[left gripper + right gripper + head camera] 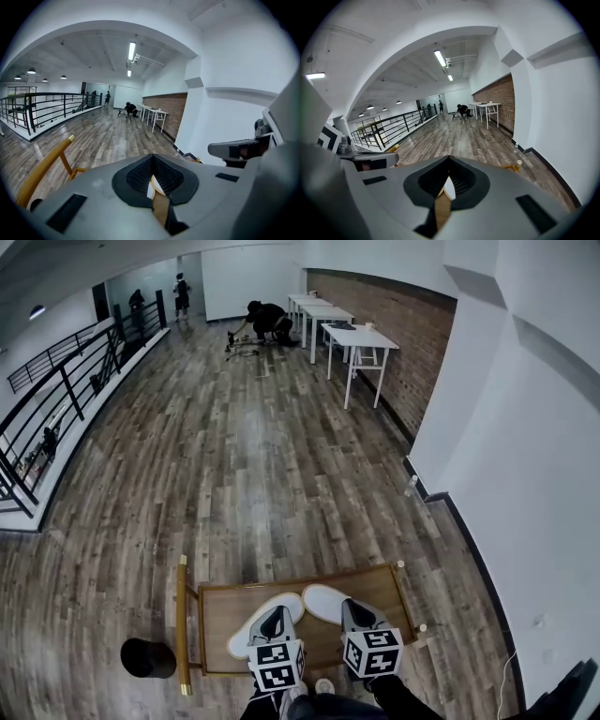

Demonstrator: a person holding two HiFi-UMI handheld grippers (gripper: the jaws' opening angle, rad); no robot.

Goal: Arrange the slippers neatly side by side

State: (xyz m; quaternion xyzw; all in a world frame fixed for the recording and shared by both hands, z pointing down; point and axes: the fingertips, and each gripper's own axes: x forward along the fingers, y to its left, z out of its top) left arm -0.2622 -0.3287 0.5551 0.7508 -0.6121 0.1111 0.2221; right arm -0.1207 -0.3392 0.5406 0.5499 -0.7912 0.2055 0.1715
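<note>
Both grippers are closed and empty above the low wooden table (pixel 217 613): left gripper (pixel 277 615) over the left white slipper (pixel 242 638), right gripper (pixel 354 613) over the right white slipper (pixel 322 599), whose toe lies near the table's far edge.

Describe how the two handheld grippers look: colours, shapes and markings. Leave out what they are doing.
The left gripper and the right gripper look alike: smooth grey wedge-shaped jaws lined with black textured pads, and behind them a cube bearing black-and-white square markers. Dark sleeves show beneath.
</note>
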